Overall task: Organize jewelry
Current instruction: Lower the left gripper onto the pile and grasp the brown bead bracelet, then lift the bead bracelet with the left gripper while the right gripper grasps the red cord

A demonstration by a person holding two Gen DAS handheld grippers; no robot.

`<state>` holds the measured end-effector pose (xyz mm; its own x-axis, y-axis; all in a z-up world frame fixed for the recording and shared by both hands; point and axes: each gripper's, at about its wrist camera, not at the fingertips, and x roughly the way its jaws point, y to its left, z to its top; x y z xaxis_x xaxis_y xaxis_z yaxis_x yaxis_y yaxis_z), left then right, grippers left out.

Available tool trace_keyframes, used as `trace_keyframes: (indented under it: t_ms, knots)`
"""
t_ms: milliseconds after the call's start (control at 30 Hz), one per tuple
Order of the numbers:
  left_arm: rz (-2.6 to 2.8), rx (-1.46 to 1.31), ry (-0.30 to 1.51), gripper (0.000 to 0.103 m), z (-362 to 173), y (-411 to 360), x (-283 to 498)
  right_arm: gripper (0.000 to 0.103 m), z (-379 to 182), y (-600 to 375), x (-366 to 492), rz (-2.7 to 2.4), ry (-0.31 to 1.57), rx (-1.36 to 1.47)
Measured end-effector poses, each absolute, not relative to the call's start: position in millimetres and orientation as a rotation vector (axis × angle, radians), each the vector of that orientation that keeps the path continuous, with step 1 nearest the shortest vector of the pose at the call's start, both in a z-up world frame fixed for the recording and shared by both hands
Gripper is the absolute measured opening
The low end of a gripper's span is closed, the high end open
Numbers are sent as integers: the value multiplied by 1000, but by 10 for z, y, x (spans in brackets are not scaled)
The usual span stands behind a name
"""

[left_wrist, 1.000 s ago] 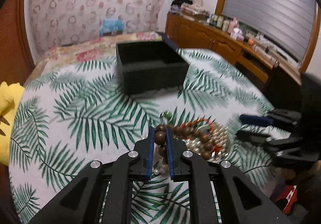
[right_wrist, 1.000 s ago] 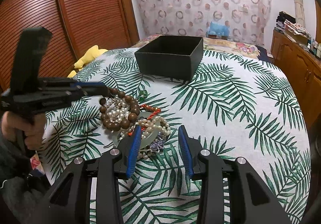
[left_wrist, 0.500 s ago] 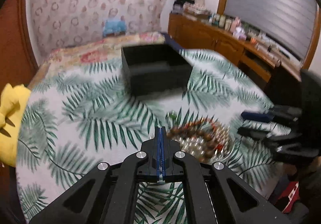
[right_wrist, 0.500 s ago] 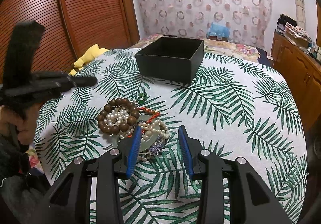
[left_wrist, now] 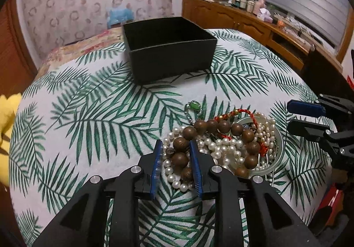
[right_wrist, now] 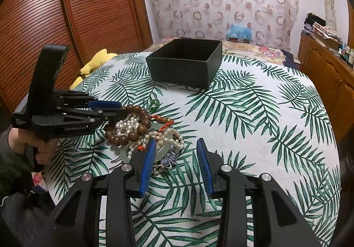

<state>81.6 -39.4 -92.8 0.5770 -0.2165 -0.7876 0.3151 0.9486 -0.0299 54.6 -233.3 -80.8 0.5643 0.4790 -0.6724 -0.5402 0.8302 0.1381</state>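
Observation:
A tangled jewelry pile lies on the palm-leaf tablecloth: a brown wooden bead bracelet, white pearl strands, a red cord bracelet, a green gem pendant and a pale bangle. My left gripper is low over the pile's left end. Its jaws are opening, with brown beads and pearls between the blue pads and a gap showing beside them. My right gripper stands open at the pile's near right edge, with only cloth between its fingers. Beyond the pile sits an open black box.
A yellow plush toy lies at the table's left edge by a slatted wooden door. A wooden cabinet with clutter runs along the right wall. A person's hand grips the left tool. Bare cloth lies between the pile and the box.
The left gripper held a brown bead a second ago, then was fully shut and empty above the pile. Now it has come down with its jaws parted around the beads. The right gripper stayed still.

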Motion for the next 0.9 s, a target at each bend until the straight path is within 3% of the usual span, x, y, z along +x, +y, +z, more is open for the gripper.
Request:
trace_keyframes:
  t_ms: [333, 900]
  knots:
    - [-317, 164, 881, 17, -915, -432, 825, 41, -858, -2366, 540, 597, 770, -82]
    - [-324, 80, 630, 17, -44, -339, 344, 40, -816, -2327, 590, 608, 769, -95]
